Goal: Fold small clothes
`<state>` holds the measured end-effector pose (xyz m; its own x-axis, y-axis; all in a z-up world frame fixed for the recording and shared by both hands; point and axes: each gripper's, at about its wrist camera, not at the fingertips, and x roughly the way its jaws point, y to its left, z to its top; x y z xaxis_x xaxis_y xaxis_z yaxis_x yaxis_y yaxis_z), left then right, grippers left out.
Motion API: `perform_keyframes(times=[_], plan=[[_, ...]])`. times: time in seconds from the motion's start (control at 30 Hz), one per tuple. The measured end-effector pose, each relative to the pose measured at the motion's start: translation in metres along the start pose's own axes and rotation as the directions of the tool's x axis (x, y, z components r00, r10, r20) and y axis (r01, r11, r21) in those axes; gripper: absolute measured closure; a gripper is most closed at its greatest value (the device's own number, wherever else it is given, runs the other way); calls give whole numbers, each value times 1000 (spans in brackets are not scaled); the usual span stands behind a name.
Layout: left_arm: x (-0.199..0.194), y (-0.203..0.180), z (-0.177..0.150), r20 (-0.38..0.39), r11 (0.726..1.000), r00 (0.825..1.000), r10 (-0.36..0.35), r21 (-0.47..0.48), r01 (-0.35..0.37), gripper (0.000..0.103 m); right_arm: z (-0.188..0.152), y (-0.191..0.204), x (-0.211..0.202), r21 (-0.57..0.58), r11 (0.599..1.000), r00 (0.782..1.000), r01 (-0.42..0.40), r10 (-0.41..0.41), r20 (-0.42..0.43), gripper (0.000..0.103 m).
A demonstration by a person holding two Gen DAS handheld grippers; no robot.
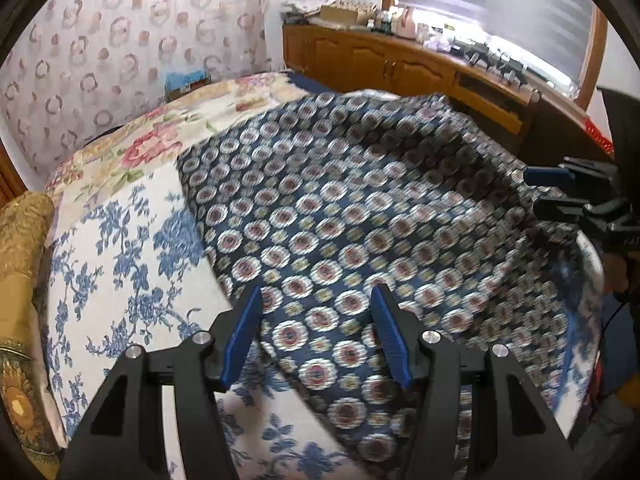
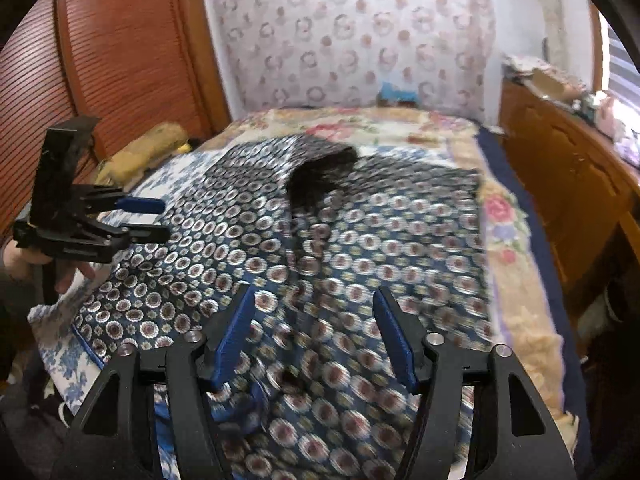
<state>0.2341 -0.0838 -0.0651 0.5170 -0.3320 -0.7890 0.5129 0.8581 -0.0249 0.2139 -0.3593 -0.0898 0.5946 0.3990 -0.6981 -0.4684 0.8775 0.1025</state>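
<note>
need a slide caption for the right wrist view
Open right hand-held gripper over a patterned navy garment on a floral bedspread.

Air above patterned garment open across middle of bed; raised dark fold only bump on it. Left claw and right claw well apart, jaws parted, nothing between. Wooden cabinet hems right bedside, slatted wardrobe left side, curtain behind bed head
</note>
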Motion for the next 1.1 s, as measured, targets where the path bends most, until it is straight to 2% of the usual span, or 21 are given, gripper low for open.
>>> perform_keyframes(times=[0.1,0.23,0.33,0.4,0.6,0.93,1.1], plan=[[14,5,-6,-33,1000,999,19,1,-19,47,7,3,17,-5,1000,999,-16,16,-41,50],[14,6,-12,28,1000,1000,4,7,-4,46,9,3,29,1,1000,997,-21,21,-72,53],[14,7,-14,35,1000,999,2,6,-2,45,9,3,35,10,1000,996,-16,17,-83,59],[13,8,-13,34,1000,999,5,9,-5,45,9,6,37,6,1000,996,-11,11,-87,67],[12,8,-14,35,1000,999,6,10,-6,44,13,17,38,-11,1000,997,11,-12,-72,84],[14,5,-14,35,1000,999,24,-3,-24,43,24,21,50,-19,997,993,70,-71,-94,87],[14,4,-14,35,1000,999,26,-9,-26,43,30,15,61,16,997,992,70,-68,-105,87]])
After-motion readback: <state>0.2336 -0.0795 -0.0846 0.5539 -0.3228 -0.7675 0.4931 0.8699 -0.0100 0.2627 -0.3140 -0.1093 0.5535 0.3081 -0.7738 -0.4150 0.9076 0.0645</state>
